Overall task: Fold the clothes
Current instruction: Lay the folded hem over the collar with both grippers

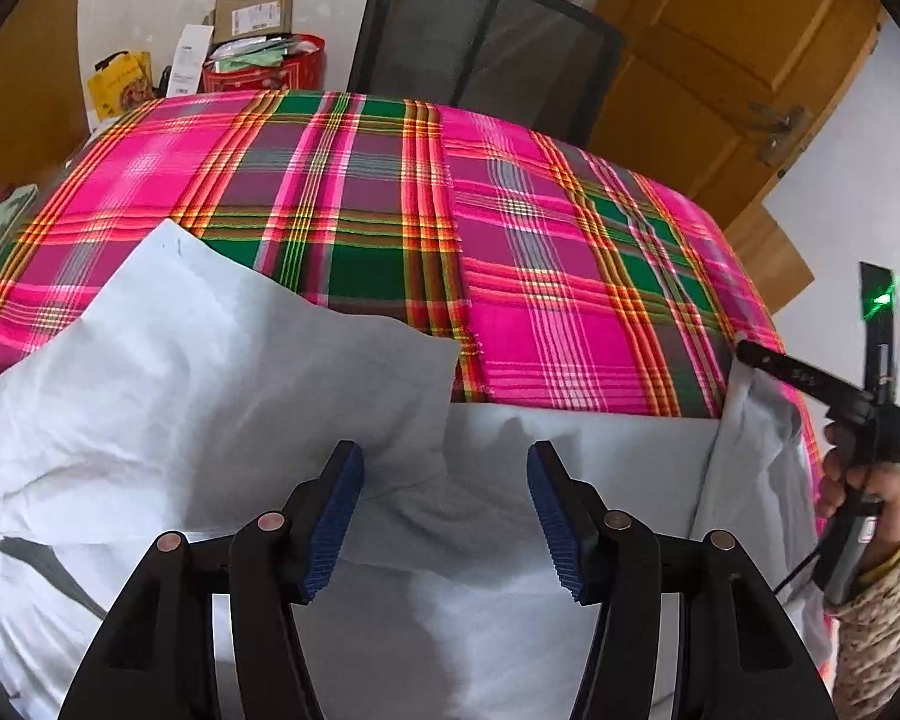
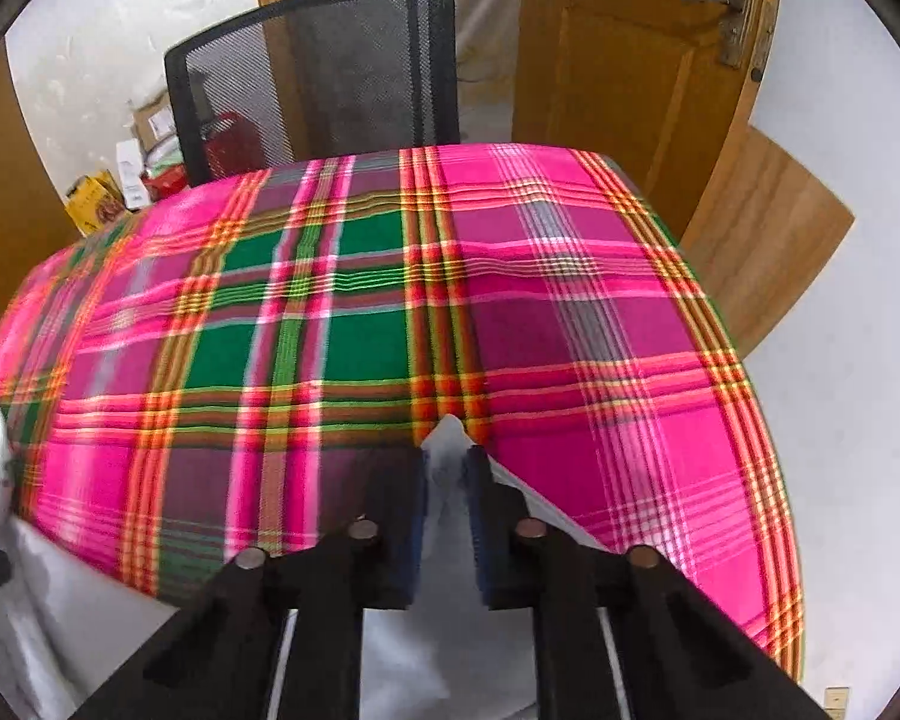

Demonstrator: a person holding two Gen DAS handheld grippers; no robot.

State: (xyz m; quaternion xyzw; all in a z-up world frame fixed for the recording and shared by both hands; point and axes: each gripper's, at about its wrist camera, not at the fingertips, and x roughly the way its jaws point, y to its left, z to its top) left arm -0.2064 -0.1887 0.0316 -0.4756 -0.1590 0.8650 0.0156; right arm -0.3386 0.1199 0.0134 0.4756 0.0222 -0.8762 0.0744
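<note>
A pale blue-white garment (image 1: 180, 360) lies crumpled on the near part of a table under a pink and green plaid cloth (image 1: 510, 210). One flap of it is turned over toward the left. My left gripper (image 1: 444, 456) hangs open just above the garment; its blue pads (image 1: 333, 516) stand wide apart, and the left one is beside the flap's edge. My right gripper (image 2: 447, 468) is shut on a corner of the garment (image 2: 447, 438), which pokes out between the fingertips. In the left wrist view the right gripper (image 1: 750, 357) holds the garment's right edge lifted, with a person's hand (image 1: 858, 480) behind it.
A black mesh chair (image 1: 480, 42) stands at the table's far side. Behind it is a wooden door (image 2: 630, 60). Cardboard boxes and a red bag (image 1: 258, 60) sit on the floor at the far left. A wooden board (image 2: 768, 228) leans by the table's right edge.
</note>
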